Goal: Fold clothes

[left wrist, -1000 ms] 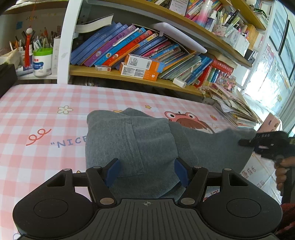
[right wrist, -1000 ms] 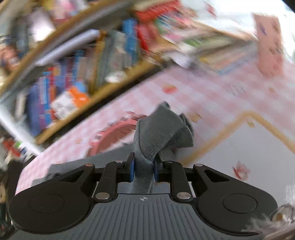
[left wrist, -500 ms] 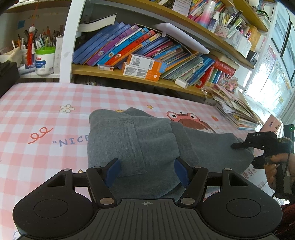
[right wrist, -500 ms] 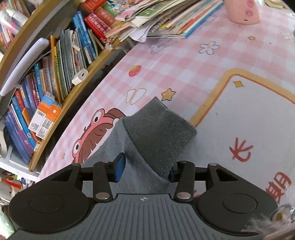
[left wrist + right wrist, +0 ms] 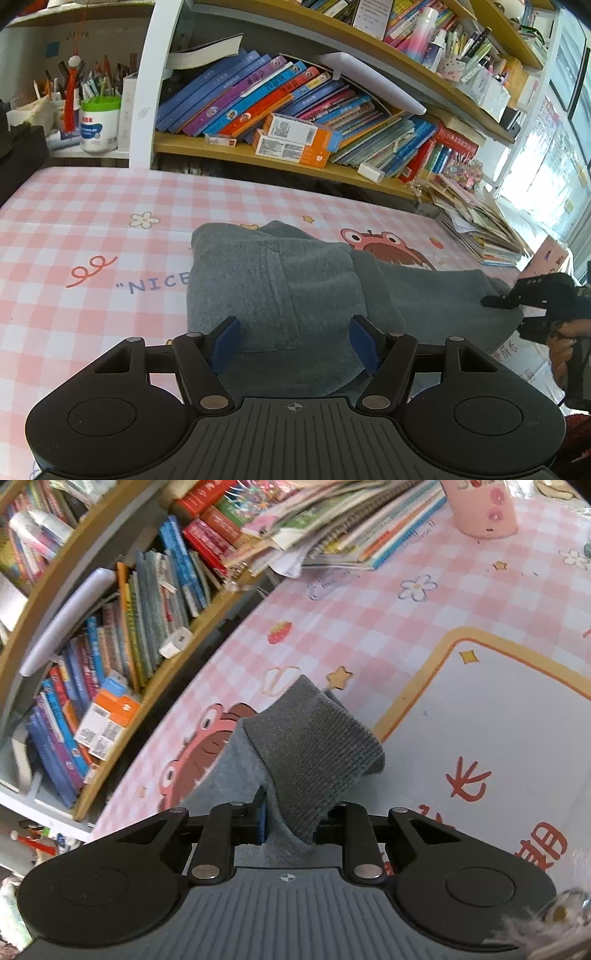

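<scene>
- We look over a table w/ a pink-and-white check cloth (image 5: 66, 229), printed w/ flowers, stars, a red squiggle, "NICE" lettering & a pink cartoon monster (image 5: 384, 247).
- Grey garment (image 5: 280, 291) lies partly folded mid-table, just in front of the monster; one long part stretches out to the right.
- Left gripper (image 5: 293, 341) sits low over the garment's near edge, jaws apart, blue pads on either side of the cloth, not pinching it.
- Right gripper (image 5: 290, 821): jaws closing on the ribbed cuff (image 5: 314, 746), which bunches up between them; pads look pressed on it, tho the right pad is hidden by cloth.
- In the left view we see the right gripper (image 5: 517, 299) at that far end of the garment, a hand (image 5: 565, 343) gripping its handle.
- Behind the table: wood bookshelf (image 5: 240, 155), packed w/ leaning books; orange-white boxes (image 5: 295, 140) lie on the shelf front.
- Far left: green-lid tub (image 5: 99, 125) & cups of pens.
- Right end: stack of magazines (image 5: 476, 229) on the table; pink cup (image 5: 480, 506) just past it.
- Near right, the cloth has a white panel (image 5: 491, 716) w/ gold border & red characters.
</scene>
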Available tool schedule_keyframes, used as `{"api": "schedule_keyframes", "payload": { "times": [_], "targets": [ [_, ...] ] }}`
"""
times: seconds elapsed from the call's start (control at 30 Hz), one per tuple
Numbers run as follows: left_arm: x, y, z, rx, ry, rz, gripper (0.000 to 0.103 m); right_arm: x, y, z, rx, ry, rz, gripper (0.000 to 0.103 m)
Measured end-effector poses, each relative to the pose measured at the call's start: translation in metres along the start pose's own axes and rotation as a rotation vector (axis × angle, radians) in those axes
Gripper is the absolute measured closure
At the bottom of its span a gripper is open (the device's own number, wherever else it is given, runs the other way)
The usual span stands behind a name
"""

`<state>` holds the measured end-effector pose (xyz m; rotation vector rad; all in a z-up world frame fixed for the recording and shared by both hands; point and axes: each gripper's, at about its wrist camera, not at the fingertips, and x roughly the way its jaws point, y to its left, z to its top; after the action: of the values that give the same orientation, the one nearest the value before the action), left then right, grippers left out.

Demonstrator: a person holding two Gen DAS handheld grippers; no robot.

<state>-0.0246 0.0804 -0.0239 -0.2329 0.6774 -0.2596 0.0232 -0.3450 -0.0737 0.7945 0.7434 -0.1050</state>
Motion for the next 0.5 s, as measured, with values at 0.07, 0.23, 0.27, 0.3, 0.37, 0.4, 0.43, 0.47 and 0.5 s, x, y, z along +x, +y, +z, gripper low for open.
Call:
{"api": "schedule_keyframes", "payload": {
  "times": [0.07, 0.23, 0.27, 0.3, 0.37, 0.4, 0.43, 0.47, 0.5],
  "targets": [
    [-0.002, 0.001, 0.001, 0.000, -0.010, 0.002, 0.037, -0.007, 0.009, 0.001, -0.021, -0.007, 0.032, 0.085],
    [-0.010, 0.008, 0.004, -0.033, -0.051, 0.024, 0.037, -0.024, 0.044, 0.002, -0.106, -0.026, 0.124, 0.085],
    [-0.013, 0.010, 0.005, -0.046, -0.061, 0.030, 0.037, -0.027, 0.052, 0.002, -0.127, -0.029, 0.144, 0.085],
    [-0.015, 0.012, 0.005, -0.058, -0.070, 0.036, 0.037, -0.030, 0.061, 0.001, -0.152, -0.032, 0.166, 0.085],
    [-0.019, 0.017, 0.006, -0.081, -0.089, 0.046, 0.037, -0.035, 0.081, -0.002, -0.207, -0.037, 0.208, 0.085],
    [-0.021, 0.020, 0.007, -0.095, -0.100, 0.052, 0.037, -0.037, 0.091, -0.005, -0.236, -0.039, 0.230, 0.085],
    [-0.023, 0.022, 0.007, -0.108, -0.110, 0.056, 0.037, -0.039, 0.102, -0.007, -0.265, -0.042, 0.251, 0.085],
    [-0.026, 0.024, 0.007, -0.118, -0.119, 0.060, 0.037, -0.042, 0.112, -0.009, -0.295, -0.044, 0.273, 0.085],
    [-0.028, 0.026, 0.007, -0.127, -0.127, 0.064, 0.037, -0.043, 0.123, -0.013, -0.335, -0.045, 0.295, 0.085]
  ]
}}
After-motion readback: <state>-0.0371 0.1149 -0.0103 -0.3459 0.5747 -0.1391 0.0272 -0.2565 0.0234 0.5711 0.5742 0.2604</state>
